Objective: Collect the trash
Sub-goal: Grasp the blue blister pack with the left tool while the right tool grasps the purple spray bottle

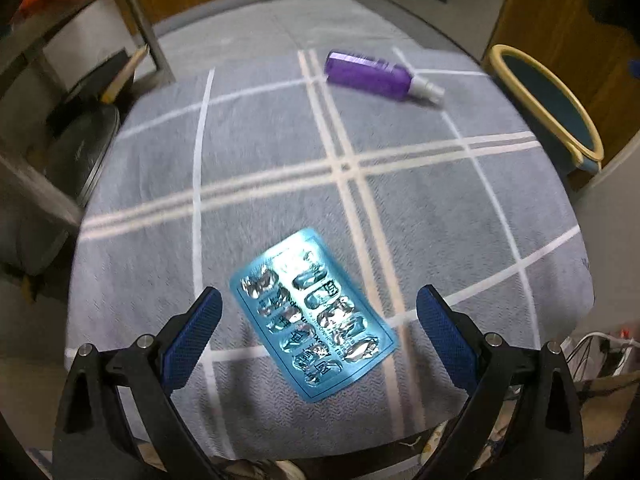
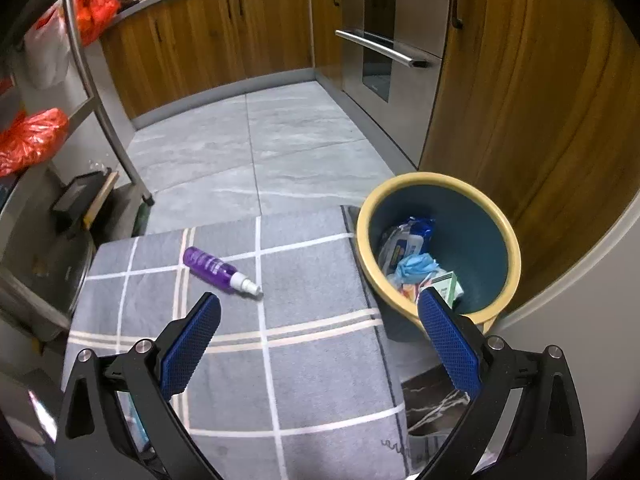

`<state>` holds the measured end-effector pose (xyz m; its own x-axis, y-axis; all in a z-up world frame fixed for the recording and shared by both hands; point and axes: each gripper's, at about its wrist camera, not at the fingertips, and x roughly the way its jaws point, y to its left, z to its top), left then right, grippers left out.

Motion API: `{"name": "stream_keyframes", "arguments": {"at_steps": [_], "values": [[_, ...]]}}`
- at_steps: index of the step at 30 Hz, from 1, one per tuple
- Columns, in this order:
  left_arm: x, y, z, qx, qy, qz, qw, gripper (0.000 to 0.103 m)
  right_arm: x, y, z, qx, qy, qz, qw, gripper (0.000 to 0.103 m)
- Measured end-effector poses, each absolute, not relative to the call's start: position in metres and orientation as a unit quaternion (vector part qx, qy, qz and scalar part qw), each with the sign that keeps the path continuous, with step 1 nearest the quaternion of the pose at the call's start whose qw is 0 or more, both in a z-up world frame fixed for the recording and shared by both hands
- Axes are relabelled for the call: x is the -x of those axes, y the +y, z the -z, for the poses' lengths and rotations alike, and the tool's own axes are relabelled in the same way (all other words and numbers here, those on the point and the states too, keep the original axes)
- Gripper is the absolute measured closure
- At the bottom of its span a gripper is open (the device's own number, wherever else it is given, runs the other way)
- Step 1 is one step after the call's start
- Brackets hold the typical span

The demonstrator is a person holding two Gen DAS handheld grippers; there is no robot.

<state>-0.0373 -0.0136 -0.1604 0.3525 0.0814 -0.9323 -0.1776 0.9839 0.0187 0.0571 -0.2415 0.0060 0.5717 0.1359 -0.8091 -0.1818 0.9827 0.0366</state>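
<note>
Blister pack [image 1: 314, 316] under left gripper [image 1: 318, 312] (spread wide) — purple bottle [image 1: 376, 76] beyond.

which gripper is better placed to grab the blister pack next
Left. The blue blister pack lies right between the open left gripper on the mat; the right gripper faces the purple bottle and bin.

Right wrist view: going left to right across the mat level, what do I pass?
Purple spray bottle lying on the grey checked mat → mat's right edge → yellow-rimmed bin holding wrappers and a small box.
</note>
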Motion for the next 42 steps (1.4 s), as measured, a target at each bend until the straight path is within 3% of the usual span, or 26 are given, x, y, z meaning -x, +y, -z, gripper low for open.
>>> {"name": "stream_keyframes", "arguments": {"at_steps": [6, 12, 14, 16, 25, 34, 42], "values": [[0.036, 0.004, 0.183, 0.093, 0.588, -0.108, 0.797, 0.007, -0.056, -0.229, -0.002, 0.058, 0.45, -0.098, 0.886, 0.005], [0.033, -0.001, 0.19, 0.078, 0.598, -0.111, 0.79, 0.01, -0.055, -0.218, 0.001, 0.078, 0.447, -0.109, 0.884, 0.005], [0.031, -0.006, 0.189, 0.064, 0.595, -0.105, 0.794, 0.014, -0.056, -0.216, 0.002, 0.081, 0.448, -0.11, 0.884, 0.005], [0.028, -0.01, 0.185, 0.056, 0.59, -0.094, 0.8, 0.029, -0.057, -0.216, 0.003, 0.08, 0.45, -0.11, 0.882, 0.005], [0.018, -0.015, 0.174, 0.053, 0.59, -0.059, 0.804, 0.032, -0.059, -0.217, 0.007, 0.076, 0.457, -0.104, 0.88, 0.005], [-0.015, -0.012, 0.106, 0.011, 0.532, -0.014, 0.847, 0.033, -0.068, -0.22, 0.014, 0.07, 0.46, -0.109, 0.878, 0.005], [-0.051, 0.007, 0.063, -0.066, 0.475, 0.024, 0.877, 0.033, -0.085, -0.197, 0.041, 0.128, 0.449, -0.159, 0.87, 0.007]]}}
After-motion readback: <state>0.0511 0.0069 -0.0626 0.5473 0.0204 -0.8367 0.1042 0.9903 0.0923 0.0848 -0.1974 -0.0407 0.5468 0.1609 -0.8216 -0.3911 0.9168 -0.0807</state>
